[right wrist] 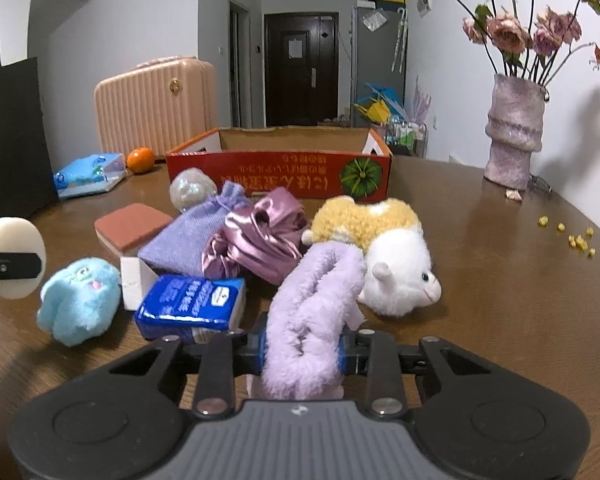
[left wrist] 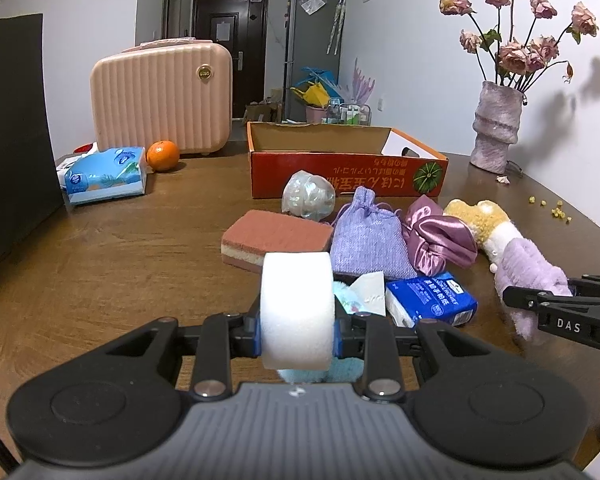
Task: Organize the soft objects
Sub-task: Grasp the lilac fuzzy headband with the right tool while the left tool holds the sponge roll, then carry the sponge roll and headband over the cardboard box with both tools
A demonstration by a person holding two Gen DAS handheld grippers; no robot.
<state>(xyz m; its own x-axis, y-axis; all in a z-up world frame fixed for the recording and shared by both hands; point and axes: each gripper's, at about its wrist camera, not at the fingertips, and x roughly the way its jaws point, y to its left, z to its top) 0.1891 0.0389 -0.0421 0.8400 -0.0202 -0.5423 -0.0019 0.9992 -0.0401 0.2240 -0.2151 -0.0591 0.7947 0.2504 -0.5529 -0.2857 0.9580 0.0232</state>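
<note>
My left gripper is shut on a white foam disc, held upright above a pale blue plush toy. My right gripper is shut on a fuzzy lilac cloth piece, which rests against a yellow and white plush sheep. Between them on the table lie a brick-red sponge, a lilac pouch, a pink satin scrunchie, a blue tissue pack and a bubble-wrap ball. Behind the pile an open red cardboard box shows nothing inside.
A pink case, an orange and a blue tissue packet stand at the back left beside a black bag. A vase of dried roses stands at the back right. Yellow crumbs lie nearby.
</note>
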